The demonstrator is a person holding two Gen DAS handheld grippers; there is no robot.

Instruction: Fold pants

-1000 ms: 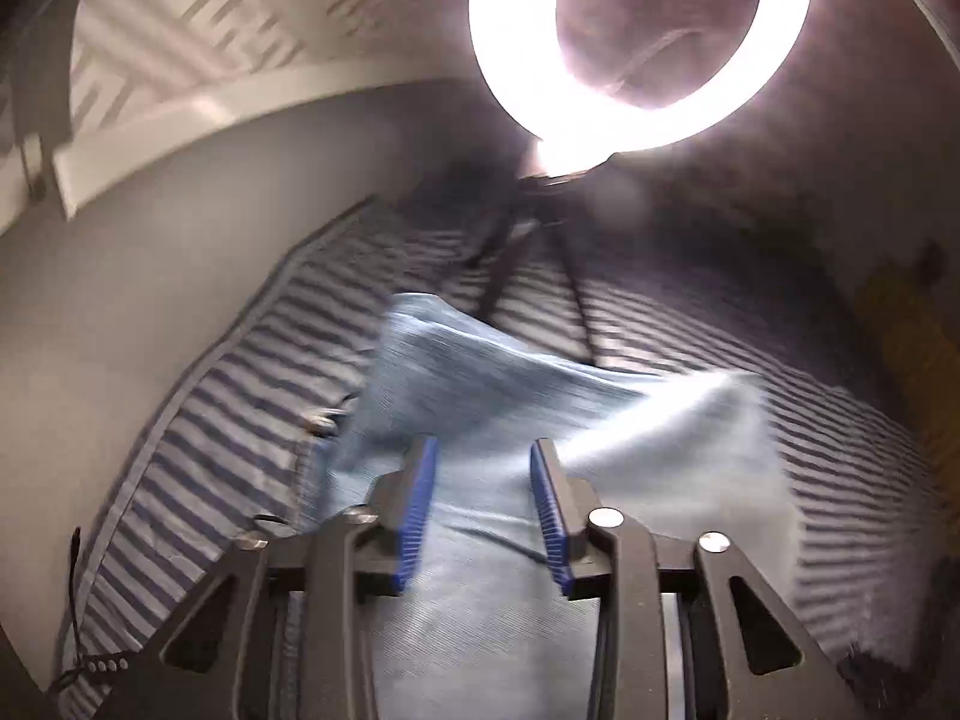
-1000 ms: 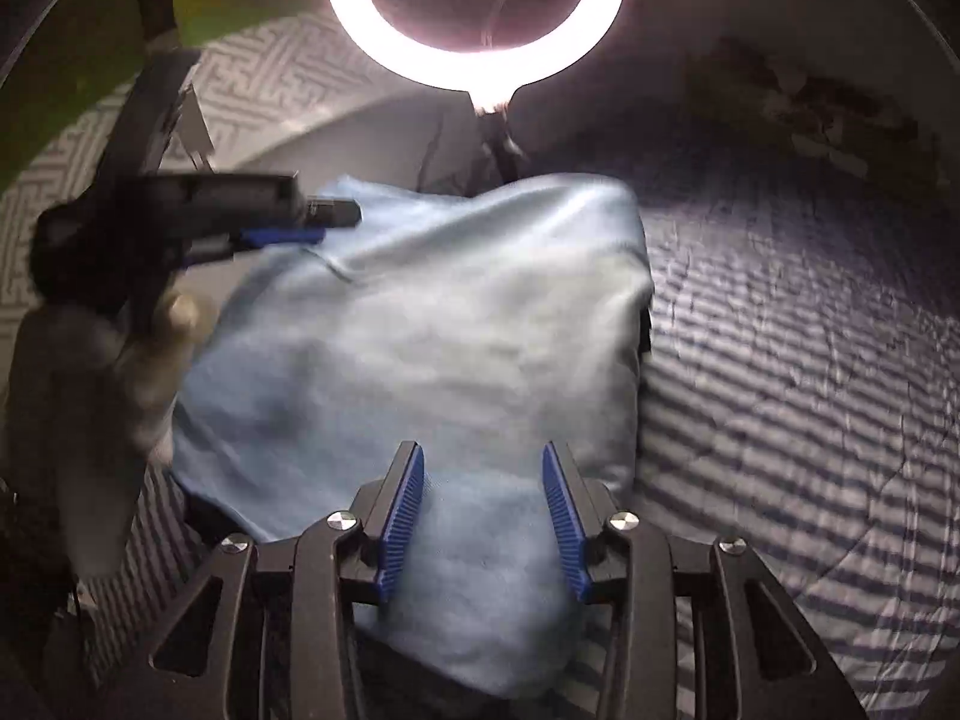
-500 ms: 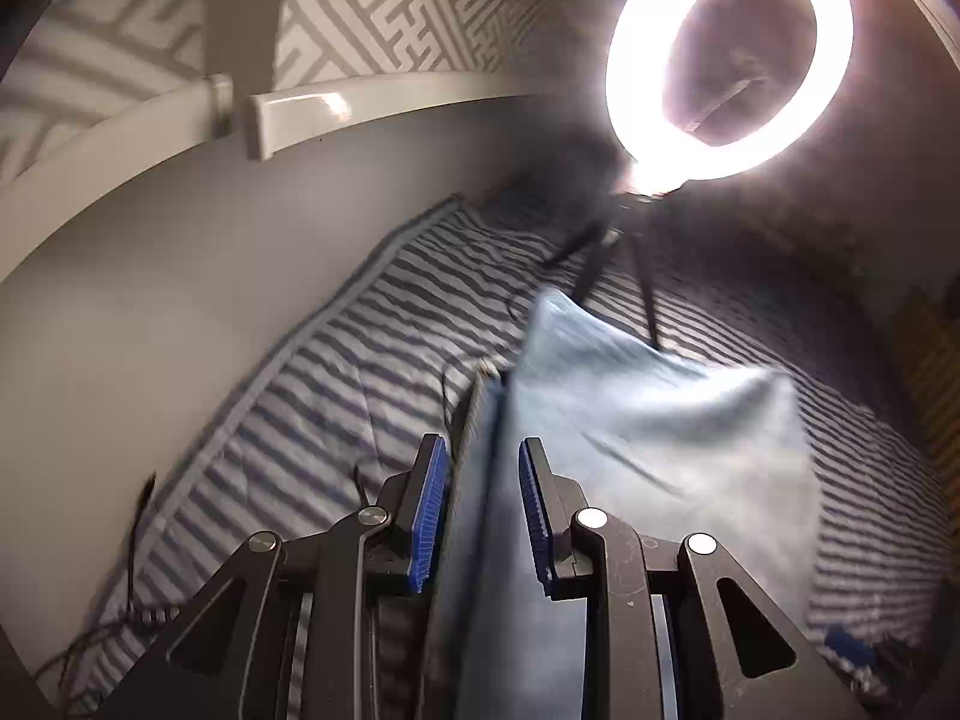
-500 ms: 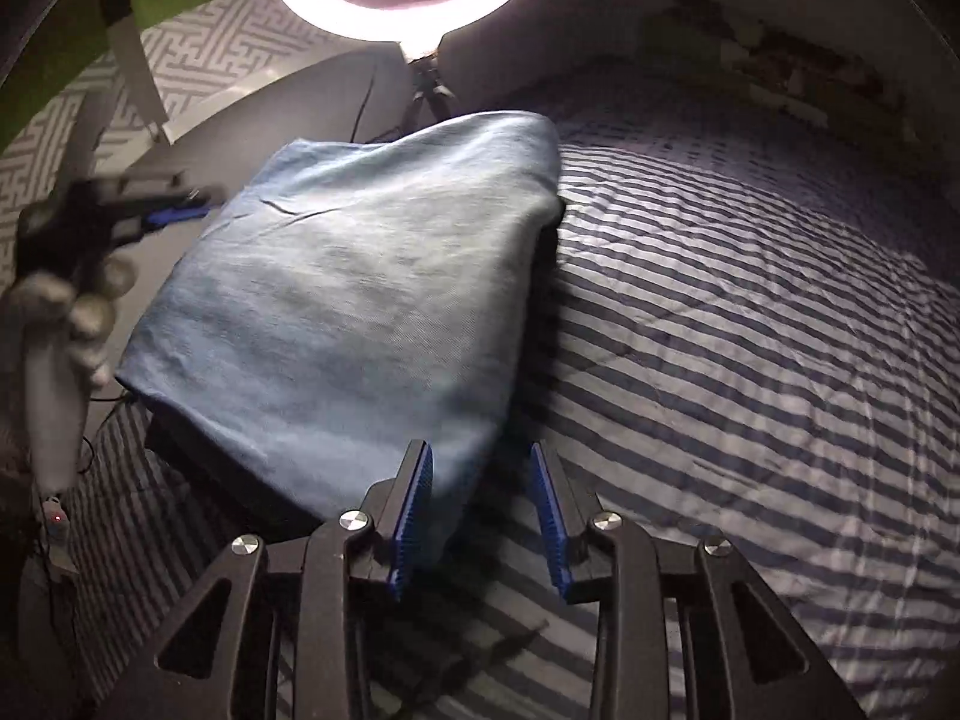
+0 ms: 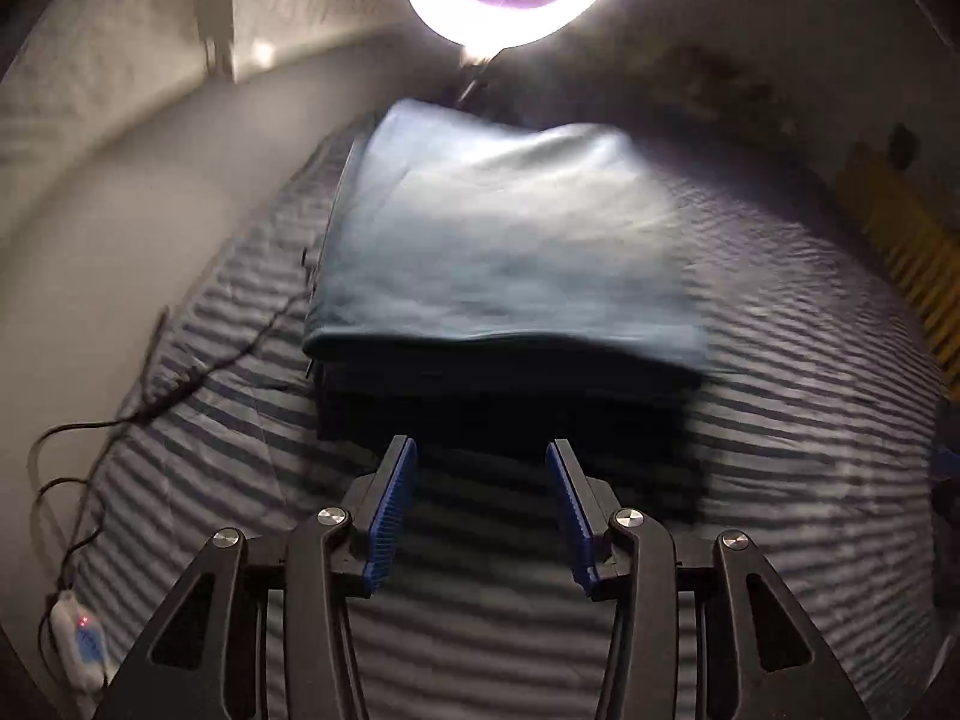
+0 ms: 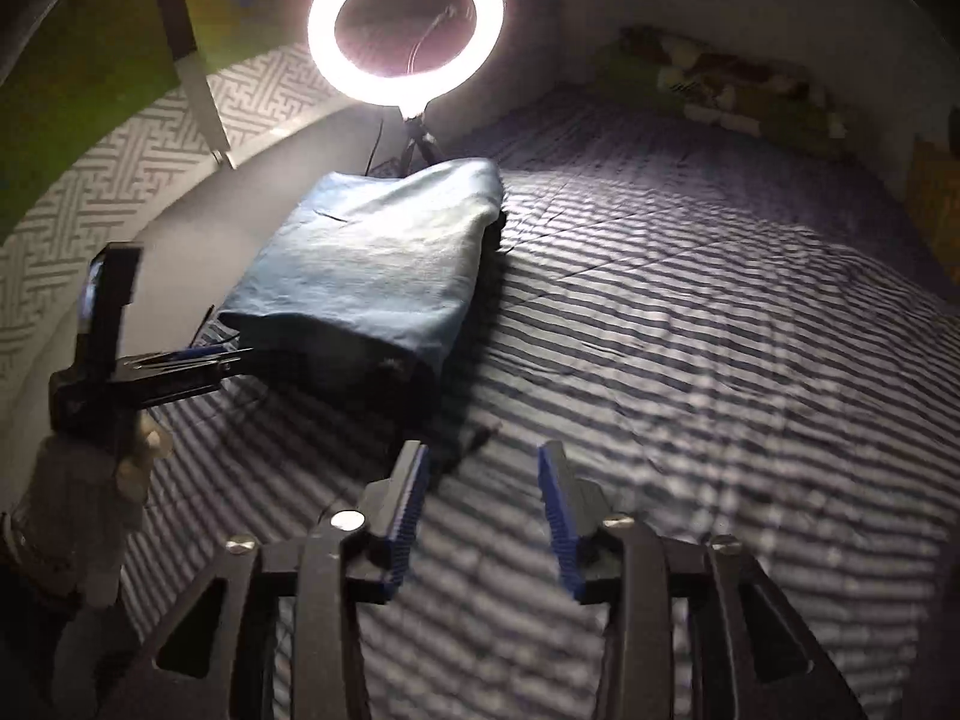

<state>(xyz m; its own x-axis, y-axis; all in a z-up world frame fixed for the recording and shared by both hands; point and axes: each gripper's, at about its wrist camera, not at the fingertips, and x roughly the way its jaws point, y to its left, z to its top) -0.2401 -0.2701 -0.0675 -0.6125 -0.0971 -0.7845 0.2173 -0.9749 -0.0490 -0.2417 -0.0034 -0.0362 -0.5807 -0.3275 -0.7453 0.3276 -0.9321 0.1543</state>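
Dim room, lit by a ring light [image 6: 405, 29] on a small tripod standing at the far end of the bed [image 6: 690, 330], whose cover is a quilted fabric in dark and pale stripes. A patterned wall and a pale curved rail run along my left side.

Pants [image 5: 498, 252]: light blue soft woven cloth, folded into a flat, roughly rectangular stack lying on the bed. The top face is smooth with faint creases; dark layered edges show along the near side.

Left gripper [image 5: 483, 510]: jaws apart, holding nothing, the blue ribbed pads clear of the cloth. The stack lies straight ahead of it, the near edge just beyond the fingertips. From this view the long axis runs away from me toward the light.

Right gripper [image 6: 483, 498]: jaws likewise apart and empty, over bare bedcover. The pants [image 6: 372, 264] lie ahead and to its left, apart from it. The left gripper is the nearer of the two.

A dark cable [image 5: 180, 384] trails along the bed to the left of the stack, ending at a small white device with a red lamp.

Judgement: the fold looks finished or close to it; any further move would be a tidy-up at the near edge.
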